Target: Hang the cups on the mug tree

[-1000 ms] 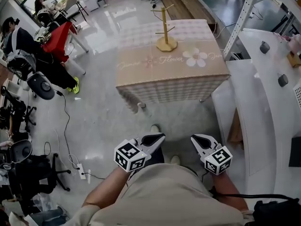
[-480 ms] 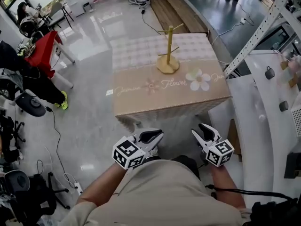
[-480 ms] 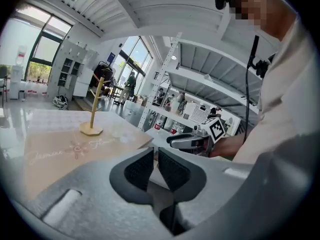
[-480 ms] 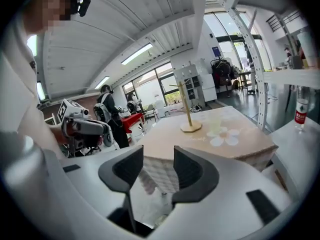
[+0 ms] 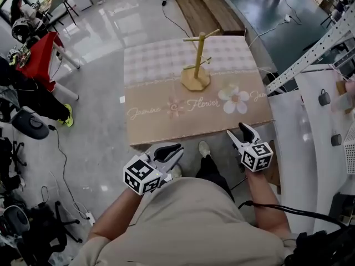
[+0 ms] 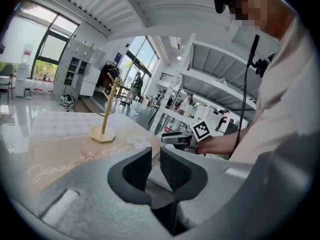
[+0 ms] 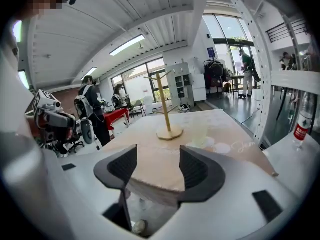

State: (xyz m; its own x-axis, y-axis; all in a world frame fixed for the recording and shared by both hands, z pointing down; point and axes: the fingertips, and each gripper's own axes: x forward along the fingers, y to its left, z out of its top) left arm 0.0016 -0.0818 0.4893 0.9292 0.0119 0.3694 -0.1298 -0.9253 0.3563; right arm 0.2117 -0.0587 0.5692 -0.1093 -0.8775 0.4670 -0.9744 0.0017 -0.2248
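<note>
A wooden mug tree (image 5: pixel 196 65) stands upright on the table with the tan flower-print cloth (image 5: pixel 161 121); it also shows as mug tree (image 6: pixel 104 129) and mug tree (image 7: pixel 167 126). Its pegs are bare. Two small dark mug-like things (image 5: pixel 324 97) sit on the white table at the right. My left gripper (image 5: pixel 176 150) is at the table's near edge, its jaws a narrow gap apart and holding nothing. My right gripper (image 5: pixel 240 131) is by the near right corner. Its jaws have just been opening and nothing is between them. A pale cup-like shape (image 7: pixel 200 130) beside the tree's base is too faint to tell.
White tables (image 5: pixel 310 126) and a metal rack post (image 5: pixel 316 49) stand close on the right. A water bottle (image 7: pixel 301 128) is on the white surface there. Office chairs, cables and a power strip (image 5: pixel 28 126) crowd the floor at left, by a red-covered table (image 5: pixel 36 54).
The table has come much nearer; both grippers moved forward to its near edge. The right jaws went from shut to apart.
</note>
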